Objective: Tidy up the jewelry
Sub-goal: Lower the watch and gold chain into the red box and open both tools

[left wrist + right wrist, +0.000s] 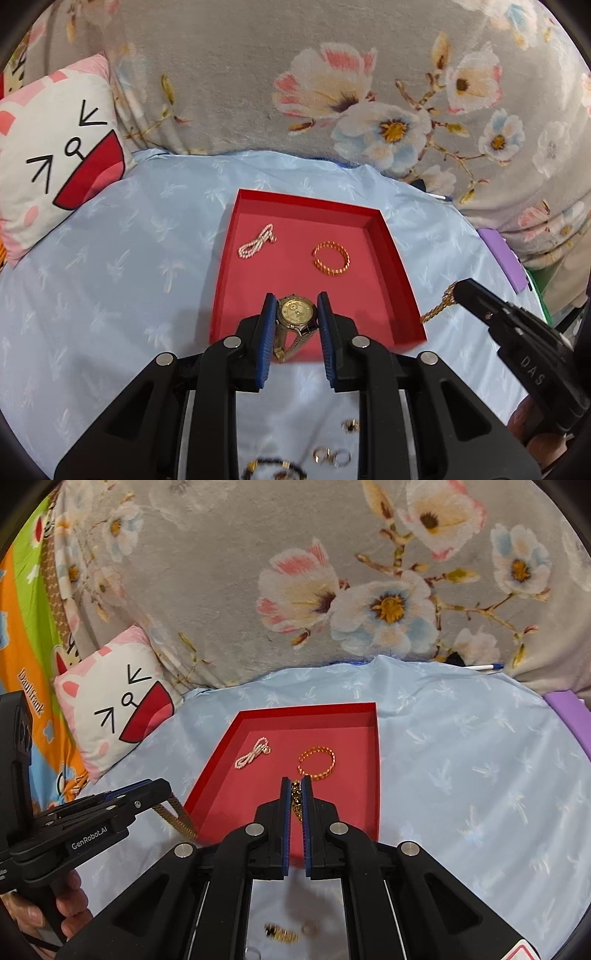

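A cat-face pillow [55, 155] lies at the far left on the pale blue sheet [110, 266], a flowered grey blanket [332, 74] is heaped behind, and a purple block [502, 258] sits at the right edge. On the sheet rests a red tray [395, 258] holding a pearl bracelet [257, 243] on its left and a gold bangle [331, 257] to the right, apart from each other. The left gripper [295, 314] pinches a gold watch [297, 312] by its case over the tray's near edge, the strap hanging down. The right gripper [295, 794] is pressed together on a gold chain [296, 801], which dangles above the tray's near half, just short of the bangle. Rings [332, 456] and a dark beaded bracelet [275, 469] lie loose on the sheet below the left gripper.
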